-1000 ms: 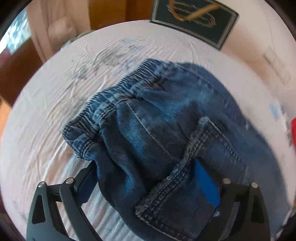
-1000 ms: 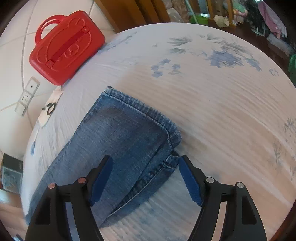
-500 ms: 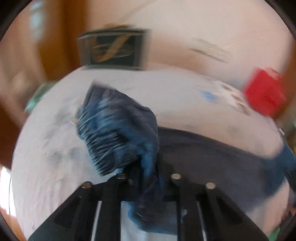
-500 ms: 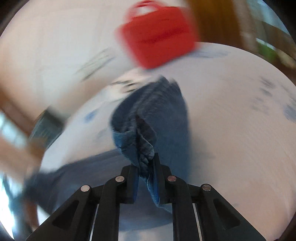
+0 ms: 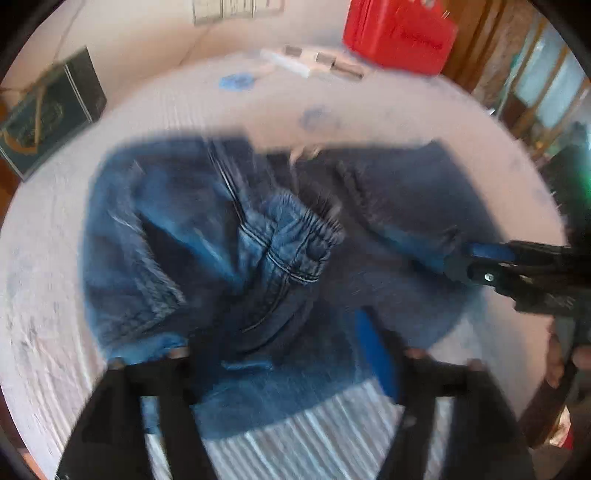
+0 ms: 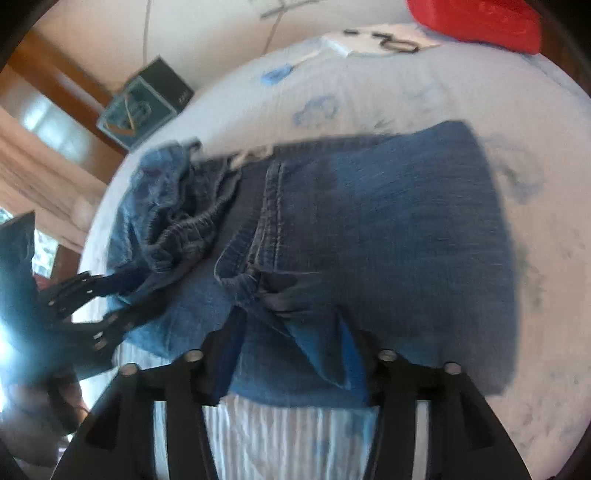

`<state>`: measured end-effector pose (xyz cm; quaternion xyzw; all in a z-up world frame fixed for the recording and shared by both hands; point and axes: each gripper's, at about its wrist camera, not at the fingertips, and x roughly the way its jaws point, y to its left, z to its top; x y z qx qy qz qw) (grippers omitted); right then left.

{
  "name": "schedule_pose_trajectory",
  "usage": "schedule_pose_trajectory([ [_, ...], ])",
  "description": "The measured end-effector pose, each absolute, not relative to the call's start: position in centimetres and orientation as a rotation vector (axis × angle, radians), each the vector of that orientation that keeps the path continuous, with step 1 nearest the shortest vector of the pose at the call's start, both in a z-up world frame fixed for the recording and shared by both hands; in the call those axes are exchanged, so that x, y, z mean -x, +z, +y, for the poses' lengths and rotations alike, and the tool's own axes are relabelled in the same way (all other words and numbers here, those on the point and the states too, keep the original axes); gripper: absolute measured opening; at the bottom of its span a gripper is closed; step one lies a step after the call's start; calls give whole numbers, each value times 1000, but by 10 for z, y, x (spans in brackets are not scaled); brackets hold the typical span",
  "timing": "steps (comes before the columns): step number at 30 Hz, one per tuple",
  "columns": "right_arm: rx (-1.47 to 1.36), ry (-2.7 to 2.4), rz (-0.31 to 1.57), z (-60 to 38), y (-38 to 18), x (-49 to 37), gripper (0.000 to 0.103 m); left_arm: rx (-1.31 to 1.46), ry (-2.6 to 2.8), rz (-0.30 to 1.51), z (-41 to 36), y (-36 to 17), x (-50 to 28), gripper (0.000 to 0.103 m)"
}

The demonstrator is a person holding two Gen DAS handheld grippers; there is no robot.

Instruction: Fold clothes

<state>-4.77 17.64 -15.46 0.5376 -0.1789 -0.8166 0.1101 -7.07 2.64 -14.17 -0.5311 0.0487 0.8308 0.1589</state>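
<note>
A pair of blue jeans (image 5: 229,236) lies bunched on the white bedsheet (image 5: 48,288), its elastic waistband (image 5: 306,229) rumpled near the middle. In the right wrist view the jeans (image 6: 388,229) spread wide, waistband (image 6: 184,225) at the left. My left gripper (image 5: 284,354) is open, its fingers astride the near edge of the denim. My right gripper (image 6: 291,343) is open too, its fingers either side of a fold of denim at the near edge. Each gripper shows in the other's view: the right one (image 5: 480,258), the left one (image 6: 107,299). Both views are blurred.
A red case (image 5: 399,29) stands at the bed's far edge, with white adapters (image 5: 314,62) beside it. A dark green framed box (image 5: 48,114) leans at the far left. Wooden furniture (image 5: 480,70) stands behind on the right.
Both grippers went from open to shut on the jeans, swung them across the bed, and now stand open again with the jeans laid down in a new, folded-over heap.
</note>
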Motion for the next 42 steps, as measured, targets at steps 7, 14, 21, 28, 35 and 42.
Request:
schedule_pose_trajectory([
  [7, -1500, -2433, -712, 207, -123, 32, 59, 1428, 2588, 10, -39, -80, 72, 90],
  [14, -1453, -2335, -600, 141, -107, 73, 59, 1685, 2706, -272, -109, -140, 115, 90],
  [21, -1477, -2276, -451, 73, -119, 118, 61, 1703, 2670, -383, -134, -157, 114, 90],
  [28, -1640, -2201, -339, 40, -160, 138, 39, 1694, 2659, -422, -144, -157, 120, 90],
  [35, -1690, -2136, -574, 97, -136, 74, 17, 1544, 2625, -361, -113, -127, 130, 90],
  [42, -1707, -2193, -675, 135, -149, 46, 30, 1800, 2583, 119, -51, -208, 156, 98],
])
